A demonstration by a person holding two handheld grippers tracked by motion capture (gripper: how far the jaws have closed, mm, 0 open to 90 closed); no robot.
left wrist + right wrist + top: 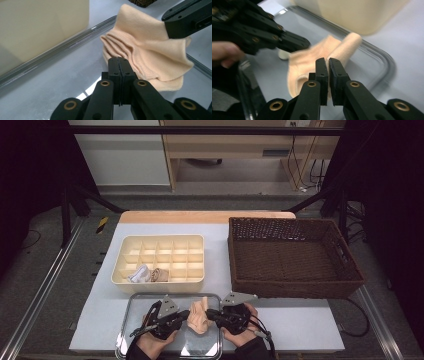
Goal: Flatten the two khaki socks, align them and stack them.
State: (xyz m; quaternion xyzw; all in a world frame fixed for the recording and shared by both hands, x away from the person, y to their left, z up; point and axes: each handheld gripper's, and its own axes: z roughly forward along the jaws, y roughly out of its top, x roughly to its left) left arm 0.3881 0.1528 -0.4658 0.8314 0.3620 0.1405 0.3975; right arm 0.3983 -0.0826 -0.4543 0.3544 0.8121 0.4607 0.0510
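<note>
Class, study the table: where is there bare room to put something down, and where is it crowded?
Free: the wicker basket, most cells of the cream divider box apart from two front-left ones, and the table strip right of the metal tray. Crowded: the tray, where both tools pinch the peach sock.

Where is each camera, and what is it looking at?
High view: sits above the person's side, looks forward and down on the table; both hands, left gripper and right gripper show.
Left gripper view: rides the left gripper, looks along its jaws at the peach sock.
Right gripper view: rides the right gripper, facing the left hand.
Shared: sock and metal tray.
</note>
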